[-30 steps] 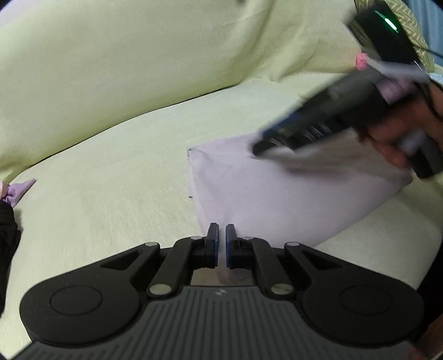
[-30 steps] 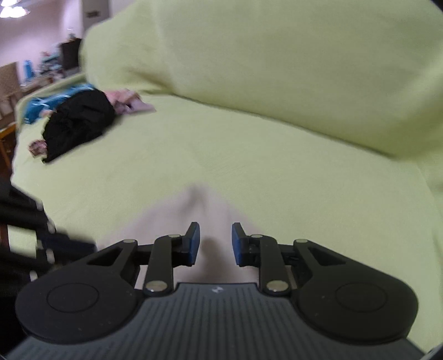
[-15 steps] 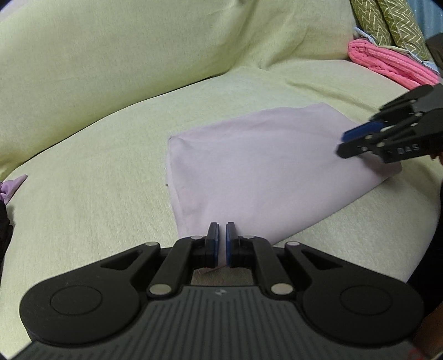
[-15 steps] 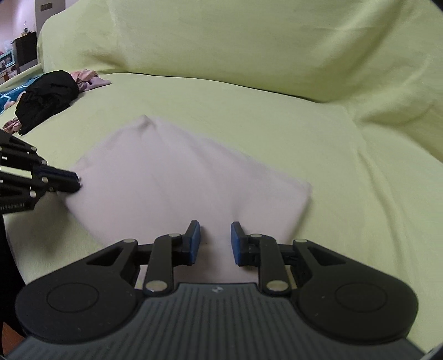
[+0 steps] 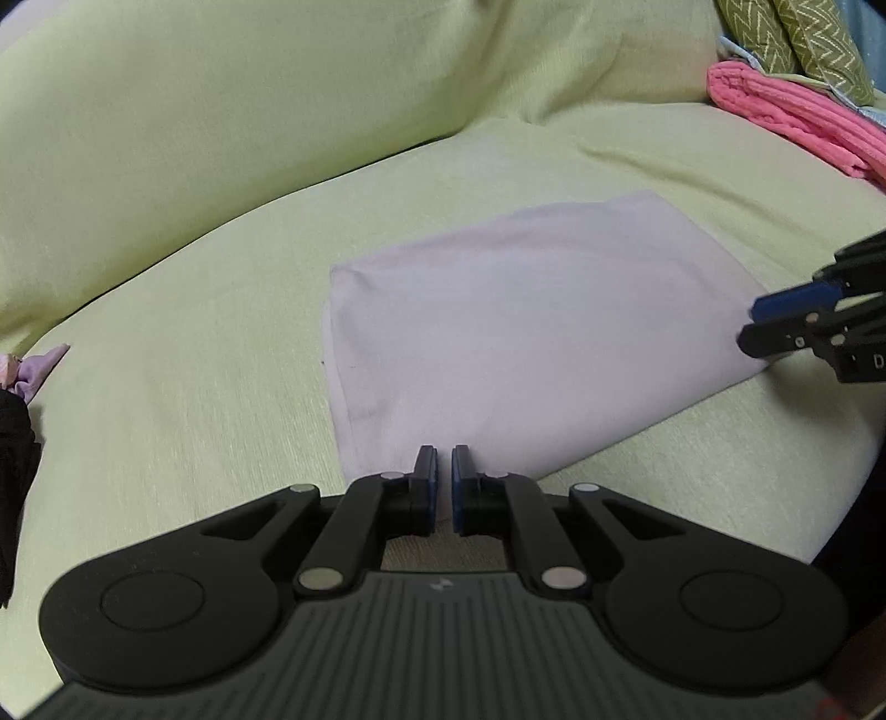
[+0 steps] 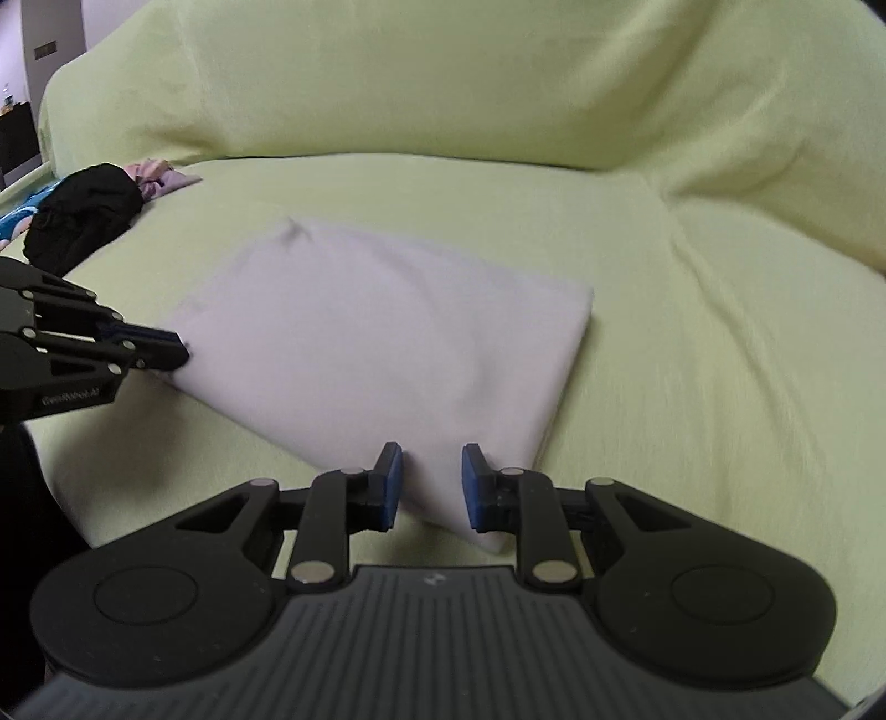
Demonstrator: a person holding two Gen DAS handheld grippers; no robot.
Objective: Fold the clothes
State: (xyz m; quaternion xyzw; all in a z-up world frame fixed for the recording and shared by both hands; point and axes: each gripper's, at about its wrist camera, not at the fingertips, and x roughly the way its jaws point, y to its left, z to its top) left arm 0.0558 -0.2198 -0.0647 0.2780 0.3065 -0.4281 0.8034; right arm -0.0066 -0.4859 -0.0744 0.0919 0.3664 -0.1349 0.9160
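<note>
A pale lilac garment [image 5: 526, 327] lies folded flat in a rectangle on the yellow-green sofa seat; it also shows in the right wrist view [image 6: 387, 343]. My left gripper [image 5: 444, 482] is shut at the garment's near edge, with cloth between its pads; it shows at the left of the right wrist view [image 6: 177, 349]. My right gripper [image 6: 426, 487] is open, its jaws astride the garment's near corner; it shows at the right of the left wrist view [image 5: 758, 321].
The sofa seat [image 5: 166, 443] and backrest [image 6: 443, 83] are draped in a yellow-green cover. A pink folded garment [image 5: 792, 122] and patterned green cushions [image 5: 797, 44] lie at the right end. A black garment [image 6: 83, 210] and a purple piece [image 6: 160, 177] lie at the left end.
The right gripper laid the raised cloth down over the garment and drew back to its right corner. The garment now lies flat. The left gripper stayed shut at the near edge.
</note>
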